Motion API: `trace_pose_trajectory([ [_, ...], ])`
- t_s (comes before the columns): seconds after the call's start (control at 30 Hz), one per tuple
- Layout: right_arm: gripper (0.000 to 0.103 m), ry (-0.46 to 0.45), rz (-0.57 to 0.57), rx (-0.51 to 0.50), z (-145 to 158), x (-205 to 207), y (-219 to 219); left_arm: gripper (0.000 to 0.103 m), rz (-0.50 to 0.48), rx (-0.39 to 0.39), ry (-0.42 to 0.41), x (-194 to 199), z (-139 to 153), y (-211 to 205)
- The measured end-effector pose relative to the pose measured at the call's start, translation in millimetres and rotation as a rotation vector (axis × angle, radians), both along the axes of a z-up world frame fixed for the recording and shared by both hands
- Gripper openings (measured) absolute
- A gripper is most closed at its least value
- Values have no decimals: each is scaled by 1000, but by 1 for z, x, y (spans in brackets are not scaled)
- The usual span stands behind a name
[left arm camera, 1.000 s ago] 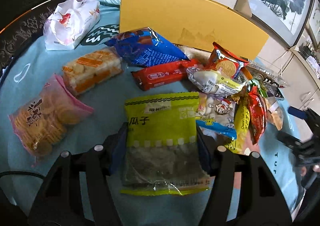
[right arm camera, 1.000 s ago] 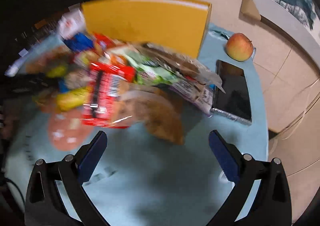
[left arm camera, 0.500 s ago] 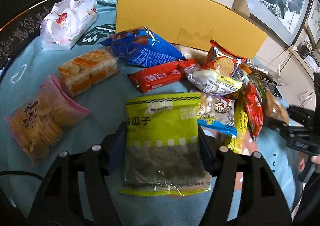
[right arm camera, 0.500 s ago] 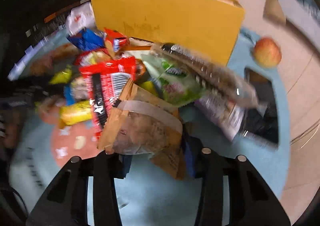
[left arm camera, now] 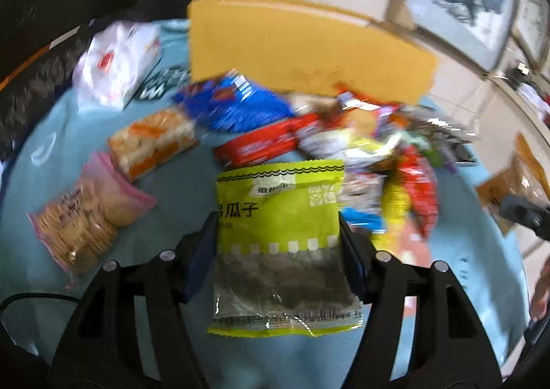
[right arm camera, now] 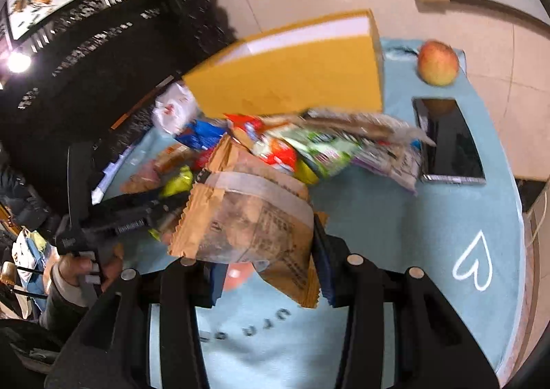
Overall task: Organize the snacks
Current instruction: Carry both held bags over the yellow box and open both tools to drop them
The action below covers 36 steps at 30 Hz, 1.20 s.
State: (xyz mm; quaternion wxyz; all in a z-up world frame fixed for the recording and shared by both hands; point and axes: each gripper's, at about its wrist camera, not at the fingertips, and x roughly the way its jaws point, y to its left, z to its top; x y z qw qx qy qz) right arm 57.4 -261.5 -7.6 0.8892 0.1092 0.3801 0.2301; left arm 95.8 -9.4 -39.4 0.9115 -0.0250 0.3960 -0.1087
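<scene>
My left gripper [left arm camera: 276, 244] is shut on a yellow-green seed packet [left arm camera: 278, 203], held just above the blue tablecloth [left arm camera: 68, 134]. In the right wrist view my right gripper [right arm camera: 268, 261] is shut on a brown paper snack bag [right arm camera: 247, 217] with a clear band, lifted off the cloth and tilted. That brown bag [left arm camera: 508, 182] also shows at the right edge of the left wrist view. A mixed pile of snack packets [left arm camera: 378, 148] lies in front of a yellow box [left arm camera: 309, 45], whose white inside [right arm camera: 309, 34] is partly visible.
Left of the pile lie a pink biscuit bag [left arm camera: 82, 220], an orange-white wafer pack [left arm camera: 151, 141], a blue bag [left arm camera: 237, 107], a red bar [left arm camera: 261, 144] and a white bag [left arm camera: 117, 58]. An apple [right arm camera: 438, 62] and a dark tablet [right arm camera: 447, 138] sit at the right.
My right gripper went from wide open to shut on the brown bag, then lifted it and rolled. My left gripper rose slightly with the green packet.
</scene>
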Motion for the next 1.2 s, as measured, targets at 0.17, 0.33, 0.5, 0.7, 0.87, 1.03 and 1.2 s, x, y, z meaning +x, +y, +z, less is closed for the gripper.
trace_pose_trajectory([
  [0.17, 44, -81, -6, 68, 32, 4, 4, 66, -11, 35, -131, -7, 61, -12],
  [0.33, 44, -160, -54, 165, 72, 43, -9, 66, 38, -68, -115, 46, 110, -17],
  [0.5, 44, -188, -146, 156, 87, 103, -16, 66, 15, -95, -98, 111, 140, -45],
  [0.7, 46, -142, -242, 192, 68, 180, -16, 66, 98, -91, -72, 181, 123, -58],
  [0.87, 73, -121, -281, 186, 37, 223, -14, 76, 172, -71, -27, 226, 91, -50],
  [1.03, 90, -176, -272, 193, 43, 213, -15, 99, 230, -190, -67, 224, 92, -35],
  [1.2, 91, -210, -254, 193, 57, 201, -11, 99, 204, -136, -77, 195, 95, -35],
])
